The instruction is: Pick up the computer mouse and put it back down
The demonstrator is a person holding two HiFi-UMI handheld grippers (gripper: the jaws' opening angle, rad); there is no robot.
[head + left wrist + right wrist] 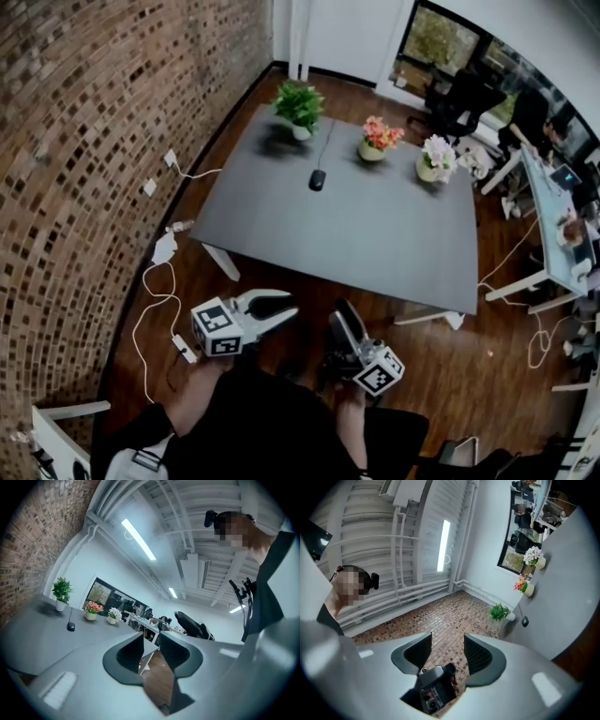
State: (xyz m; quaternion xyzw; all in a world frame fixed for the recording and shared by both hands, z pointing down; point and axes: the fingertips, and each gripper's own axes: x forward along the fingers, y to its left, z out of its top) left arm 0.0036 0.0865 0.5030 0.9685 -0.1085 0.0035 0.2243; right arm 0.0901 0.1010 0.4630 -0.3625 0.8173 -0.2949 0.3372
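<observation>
The mouse [317,179] lies on the counter [375,246] near its far edge, well apart from the left gripper [284,307] and right gripper [345,315], both slightly parted, holding nothing.

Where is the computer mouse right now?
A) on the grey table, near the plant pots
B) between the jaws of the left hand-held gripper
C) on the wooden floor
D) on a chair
A: the mouse lies on the grey table, in front of the green plant and the pink flowers.
</observation>
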